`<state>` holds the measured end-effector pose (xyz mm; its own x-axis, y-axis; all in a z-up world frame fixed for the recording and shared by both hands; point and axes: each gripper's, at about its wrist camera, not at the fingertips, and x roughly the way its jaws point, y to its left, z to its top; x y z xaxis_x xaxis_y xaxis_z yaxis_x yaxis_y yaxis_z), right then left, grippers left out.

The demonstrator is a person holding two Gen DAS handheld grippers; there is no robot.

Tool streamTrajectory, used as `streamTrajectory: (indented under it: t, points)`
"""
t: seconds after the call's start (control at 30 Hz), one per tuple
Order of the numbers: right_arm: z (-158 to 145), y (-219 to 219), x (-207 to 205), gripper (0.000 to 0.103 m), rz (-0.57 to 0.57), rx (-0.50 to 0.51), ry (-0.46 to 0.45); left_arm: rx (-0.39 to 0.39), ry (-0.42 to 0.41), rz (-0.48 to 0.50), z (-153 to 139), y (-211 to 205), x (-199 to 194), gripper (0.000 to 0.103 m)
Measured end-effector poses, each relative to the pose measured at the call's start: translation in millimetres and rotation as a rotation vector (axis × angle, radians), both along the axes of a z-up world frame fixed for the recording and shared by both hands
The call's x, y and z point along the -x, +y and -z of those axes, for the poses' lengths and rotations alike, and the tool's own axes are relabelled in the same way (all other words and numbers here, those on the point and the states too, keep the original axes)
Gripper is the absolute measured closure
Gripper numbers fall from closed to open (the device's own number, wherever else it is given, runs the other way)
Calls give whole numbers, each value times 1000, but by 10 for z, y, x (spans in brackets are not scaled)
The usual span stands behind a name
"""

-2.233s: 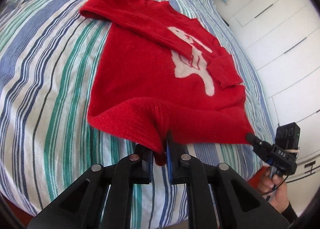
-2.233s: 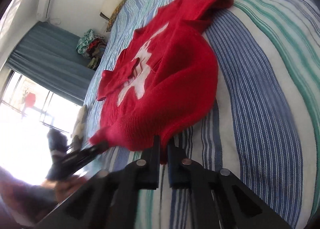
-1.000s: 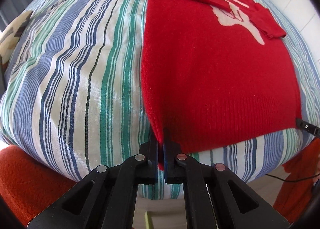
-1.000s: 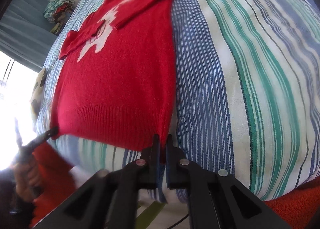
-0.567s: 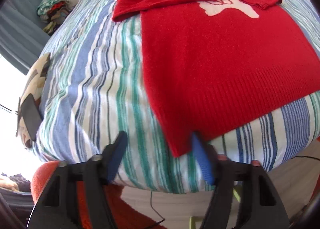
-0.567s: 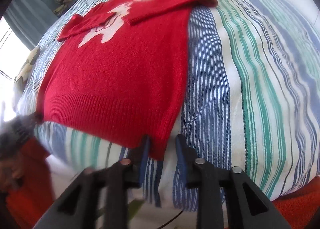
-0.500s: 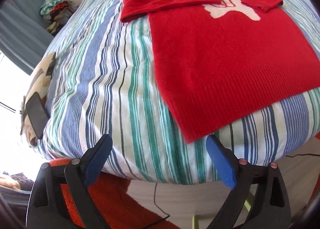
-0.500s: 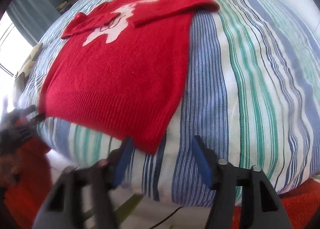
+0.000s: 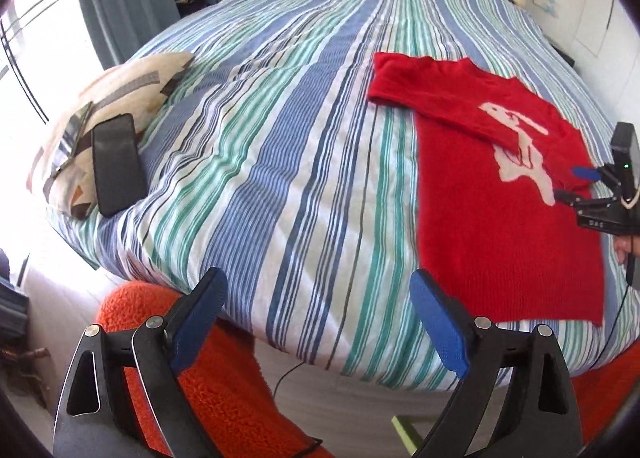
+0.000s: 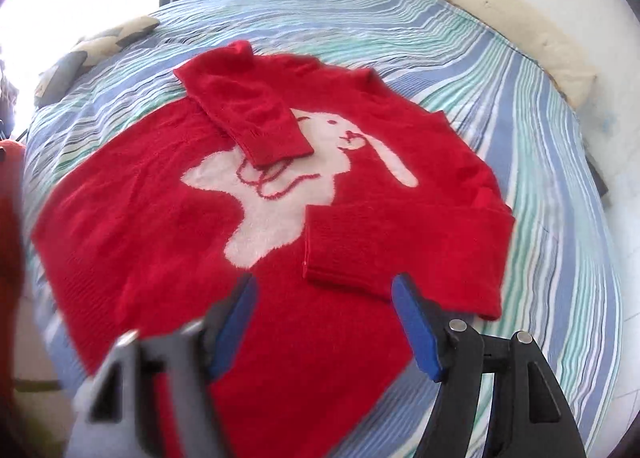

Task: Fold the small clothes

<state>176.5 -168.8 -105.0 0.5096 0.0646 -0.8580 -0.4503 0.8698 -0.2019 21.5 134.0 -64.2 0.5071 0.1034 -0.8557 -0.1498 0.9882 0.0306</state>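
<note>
A red sweater (image 10: 168,217) with a white rabbit lies flat on the striped bed, both sleeves folded in over its front. In the left wrist view the sweater (image 9: 492,209) lies to the right. My left gripper (image 9: 316,314) is open and empty, off the near bed edge, left of the sweater's hem. My right gripper (image 10: 322,322) is open and empty, just above the sweater's lower body, near the folded right sleeve (image 10: 404,250). It also shows in the left wrist view (image 9: 576,181) at the sweater's right side.
The striped bedspread (image 9: 280,117) covers the bed. A patterned cushion (image 9: 108,113) with a black phone (image 9: 116,163) on it lies at the left edge. An orange fuzzy seat (image 9: 208,378) is below the bed. A pale pillow (image 10: 556,53) lies at the headboard.
Both grippers let go of the sweater's hem corners and opened wide. The left one swung left off the sweater; the right one moved forward over the sweater toward the folded sleeve.
</note>
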Motion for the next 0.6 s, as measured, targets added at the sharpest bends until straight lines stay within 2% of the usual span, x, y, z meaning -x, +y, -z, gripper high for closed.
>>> streamTrajectory:
  t: [0.03, 0.07, 0.1, 0.13, 0.17, 0.27, 0.37, 0.5, 0.6]
  points:
    - [175, 73, -137, 34, -12, 22, 15, -4, 12, -6, 32, 4, 6, 9]
    - [352, 96, -254, 38, -10, 45, 44, -20, 27, -14, 57, 19, 14, 10]
    - [455, 53, -350, 47, 5, 16, 80, -36, 38, -20, 77, 37, 30, 10]
    - [449, -71, -405, 77, 41, -60, 91, -46, 40, -22, 79, 69, 56, 10]
    - [371, -252, -450, 95, 105, -124, 85, -50, 38, -24, 79, 99, 86, 10]
    - [-44, -1090, -381, 95, 345, -316, -34, -45, 50, -34, 114, 162, 123, 10]
    - [-342, -2153, -107, 95, 588, -429, -119, -20, 71, -41, 156, 117, 70, 10]
    - [-390, -3356, 326, 95, 859, -511, -179, 17, 70, -10, 118, -134, -29, 10]
    - [-273, -3917, 668, 95, 1019, -569, -204, 13, 66, 43, 69, -371, -87, 10]
